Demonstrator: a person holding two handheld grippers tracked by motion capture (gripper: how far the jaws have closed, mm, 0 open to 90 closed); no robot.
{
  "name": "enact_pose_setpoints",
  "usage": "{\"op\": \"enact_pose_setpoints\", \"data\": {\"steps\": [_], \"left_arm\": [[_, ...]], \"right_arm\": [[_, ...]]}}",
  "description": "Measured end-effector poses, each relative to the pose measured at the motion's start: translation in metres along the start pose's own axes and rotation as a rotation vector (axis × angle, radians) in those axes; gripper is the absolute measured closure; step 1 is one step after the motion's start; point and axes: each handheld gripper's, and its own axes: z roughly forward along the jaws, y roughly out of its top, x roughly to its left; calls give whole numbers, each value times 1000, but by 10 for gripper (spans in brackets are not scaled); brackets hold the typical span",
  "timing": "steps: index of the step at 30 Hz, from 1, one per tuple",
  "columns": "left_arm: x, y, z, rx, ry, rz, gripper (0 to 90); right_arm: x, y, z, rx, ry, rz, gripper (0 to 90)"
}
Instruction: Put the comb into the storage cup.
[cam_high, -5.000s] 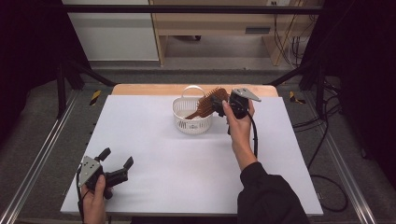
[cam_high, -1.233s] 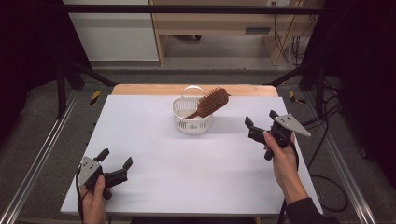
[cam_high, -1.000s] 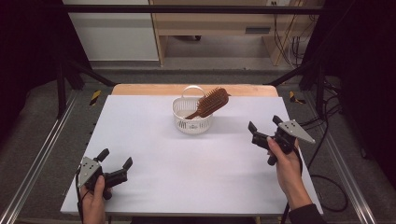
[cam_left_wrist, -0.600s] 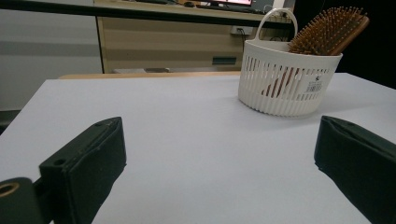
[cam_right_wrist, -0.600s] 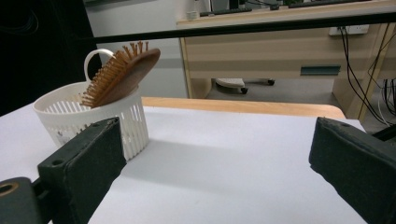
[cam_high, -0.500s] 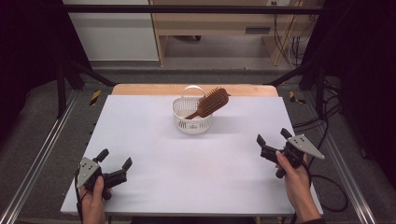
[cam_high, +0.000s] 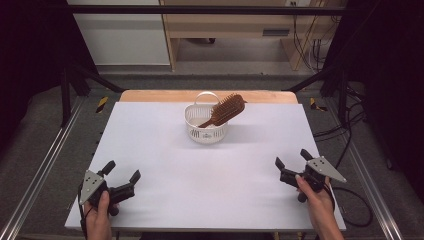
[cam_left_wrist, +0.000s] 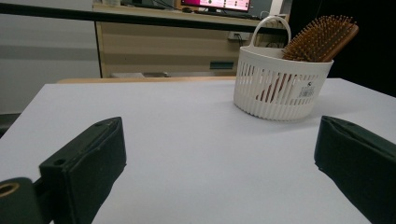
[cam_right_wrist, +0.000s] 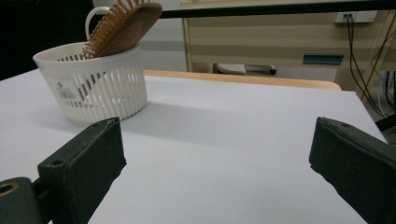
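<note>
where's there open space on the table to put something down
Bare sheet runs between the left gripper and right gripper, in front of the basket. Both sides of the basket are free too. Only the far middle is taken, by basket and hairbrush.

Hairbrush (cam_high: 226, 109): handle end sunk in white basket (cam_high: 206, 131), seen only through slats; in right gripper view its bristle top is cut by upper edge. Basket label too small to read. Left gripper (cam_high: 121, 179) & right gripper (cam_high: 292, 162): in own views jaws cropped at bottom/side edges, bodies out of frame. High view: forearms cut at bottom edge; counter (cam_high: 210, 185) near edge partly cropped.
</note>
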Motion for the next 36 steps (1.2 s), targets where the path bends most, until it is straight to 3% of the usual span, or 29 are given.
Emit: {"op": "enact_pose_setpoints", "data": {"steps": [11, 19, 25, 30, 36], "left_arm": [[-2, 0, -1, 3, -5, 20, 21], [-2, 2, -2, -12, 0, 34, 18], [-2, 1, 0, -13, -7, 35, 18], [-6, 3, 4, -21, -27, 67, 18], [-9, 1, 5, -21, -33, 88, 18]], "right_arm": [[13, -13, -1, 8, 70, -2, 37], [24, -15, 4, -11, 109, -44, 32], [40, -19, 11, -6, 152, -107, 30], [51, -20, 12, -24, 192, -109, 30], [63, -20, 14, -27, 226, -153, 31]]}}
